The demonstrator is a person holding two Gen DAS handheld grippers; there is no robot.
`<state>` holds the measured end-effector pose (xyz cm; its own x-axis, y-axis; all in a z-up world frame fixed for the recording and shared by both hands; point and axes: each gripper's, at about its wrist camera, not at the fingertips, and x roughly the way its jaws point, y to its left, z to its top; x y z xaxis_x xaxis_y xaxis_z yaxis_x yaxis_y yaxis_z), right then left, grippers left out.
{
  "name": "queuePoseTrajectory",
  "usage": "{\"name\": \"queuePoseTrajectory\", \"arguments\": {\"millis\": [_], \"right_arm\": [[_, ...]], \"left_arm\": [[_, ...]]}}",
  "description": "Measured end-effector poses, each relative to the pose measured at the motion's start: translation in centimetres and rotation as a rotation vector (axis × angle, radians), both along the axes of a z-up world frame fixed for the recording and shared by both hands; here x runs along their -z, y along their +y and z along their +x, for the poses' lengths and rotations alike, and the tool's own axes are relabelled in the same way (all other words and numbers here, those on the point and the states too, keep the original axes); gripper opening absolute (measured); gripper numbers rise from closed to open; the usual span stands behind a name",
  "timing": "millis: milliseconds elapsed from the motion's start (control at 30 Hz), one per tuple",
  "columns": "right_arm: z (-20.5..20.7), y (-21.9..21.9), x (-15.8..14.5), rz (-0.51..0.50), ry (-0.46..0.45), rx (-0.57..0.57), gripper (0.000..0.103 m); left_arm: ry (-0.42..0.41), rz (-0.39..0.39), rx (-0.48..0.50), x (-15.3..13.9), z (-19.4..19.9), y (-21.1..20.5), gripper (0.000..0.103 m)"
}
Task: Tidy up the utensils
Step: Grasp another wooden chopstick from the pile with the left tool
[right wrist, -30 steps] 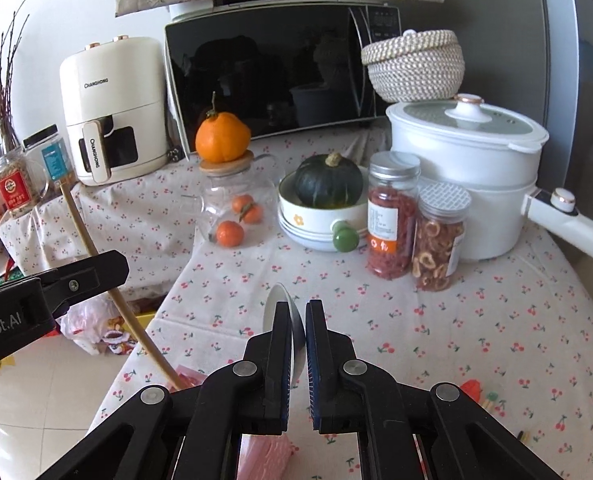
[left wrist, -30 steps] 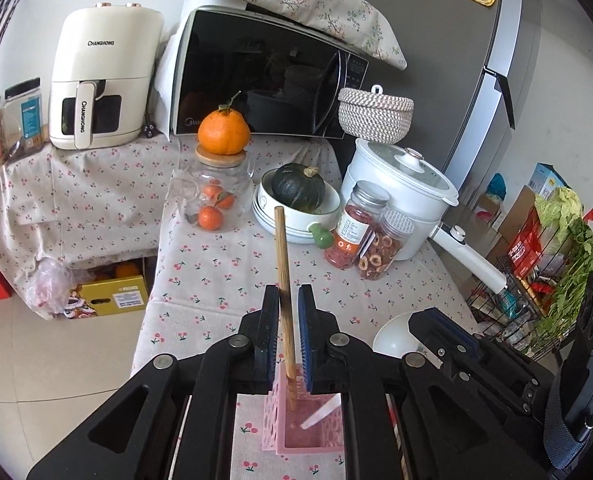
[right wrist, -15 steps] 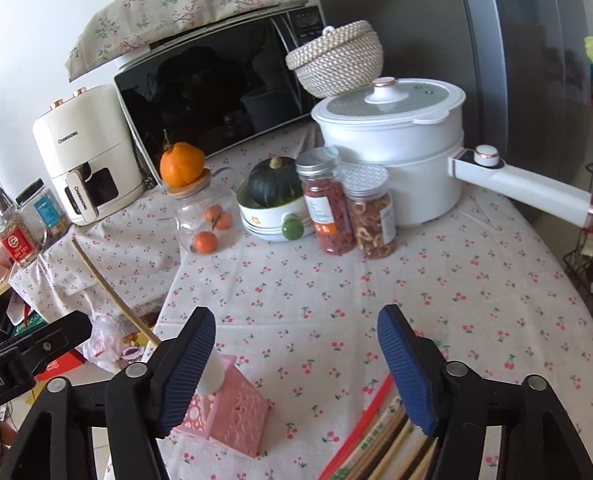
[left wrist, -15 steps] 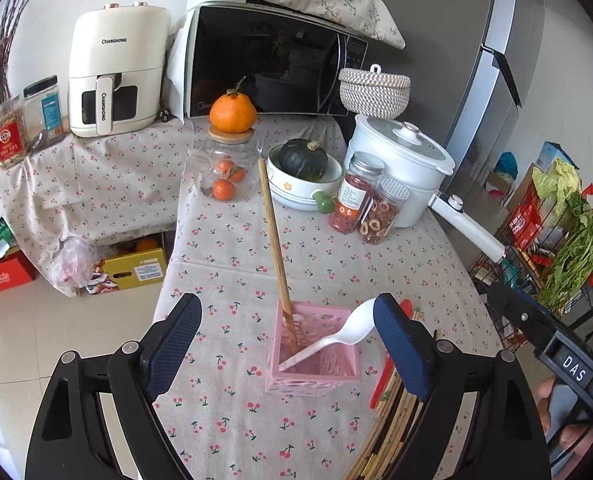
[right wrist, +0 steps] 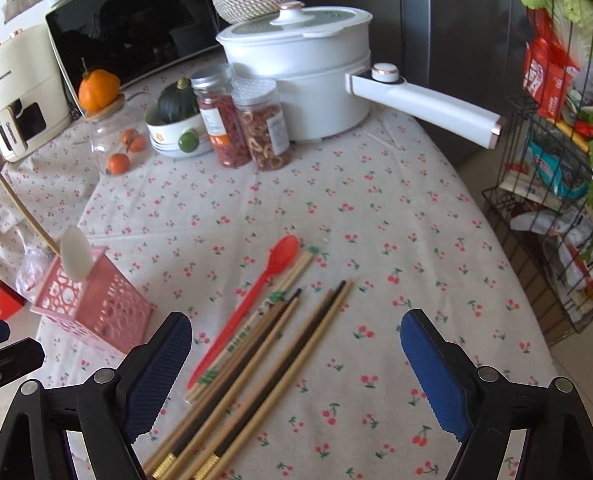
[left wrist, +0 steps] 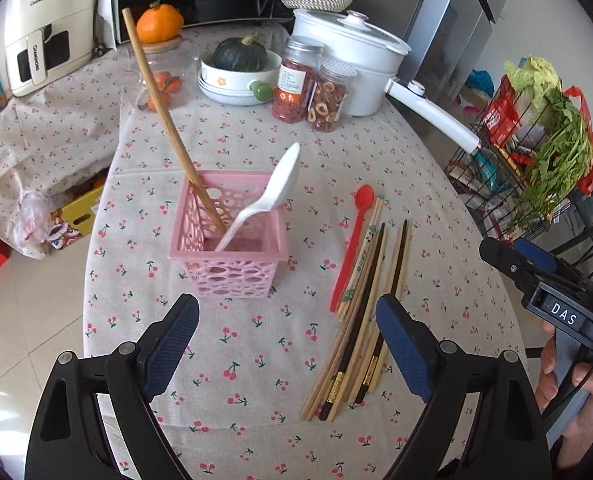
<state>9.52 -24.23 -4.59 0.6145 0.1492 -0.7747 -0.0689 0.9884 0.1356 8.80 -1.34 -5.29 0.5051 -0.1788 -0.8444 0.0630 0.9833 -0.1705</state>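
A pink basket (left wrist: 232, 272) stands on the cherry-print tablecloth (left wrist: 256, 360). A long wooden chopstick (left wrist: 164, 112) and a white spoon (left wrist: 276, 188) lean inside it. My left gripper (left wrist: 284, 308) hovers open just in front of the basket, with nothing in it. To the right lie a red spoon (left wrist: 352, 240) and several loose chopsticks (left wrist: 360, 320). My right gripper (right wrist: 296, 320) hangs above those chopsticks (right wrist: 256, 360), beside the red spoon (right wrist: 264, 284). Its jaws are opening and grip nothing. The basket (right wrist: 96, 304) sits to its left.
At the back stand a white pot with a long handle (right wrist: 296, 80), two jars (right wrist: 240, 120), a bowl holding a squash (right wrist: 176, 128) and a glass jar of oranges (left wrist: 160, 80). A wire rack with greens (right wrist: 556, 160) stands off the table's right edge.
Both grippers opened and let go, the left of the wooden chopstick, the right of the white spoon, which now rest in the basket. Both pulled back and tilted down; the right swung over the loose chopsticks.
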Motion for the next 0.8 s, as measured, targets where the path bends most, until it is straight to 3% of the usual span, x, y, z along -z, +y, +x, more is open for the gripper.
{"name": "queuePoseTrajectory", "arguments": {"millis": [133, 300, 333, 400, 467, 533, 633, 800], "right_arm": [[0.4, -2.1, 2.5, -0.060, 0.122, 0.045, 0.090], [1.2, -4.9, 5.2, -0.036, 0.275, 0.083, 0.090], [1.2, -5.3, 5.4, -0.034, 0.283, 0.090, 0.090], [1.3, -5.9, 5.4, -0.034, 0.285, 0.095, 0.090], [1.5, -6.3, 5.4, -0.033, 0.284, 0.090, 0.090], [1.8, -6.5, 5.6, -0.038, 0.286, 0.087, 0.090], [2.2, -7.0, 5.9, -0.044, 0.296, 0.085, 0.090], [2.9, -7.7, 6.1, -0.031, 0.301, 0.097, 0.090]], "left_arm": [[0.055, 0.010, 0.076, 1.1, 0.0, -2.8, 0.092], [0.119, -0.013, 0.187, 2.8, 1.5, -7.1, 0.091], [0.127, -0.026, 0.200, 3.2, 2.0, -7.8, 0.088], [0.149, -0.048, 0.216, 4.2, 3.3, -9.0, 0.069], [0.187, -0.071, 0.227, 5.5, 4.8, -10.2, 0.035], [0.214, -0.078, 0.233, 6.8, 6.1, -11.3, 0.022], [0.223, -0.048, 0.241, 8.0, 7.7, -12.7, 0.013], [0.247, -0.008, 0.241, 9.7, 9.9, -14.5, 0.008]]}}
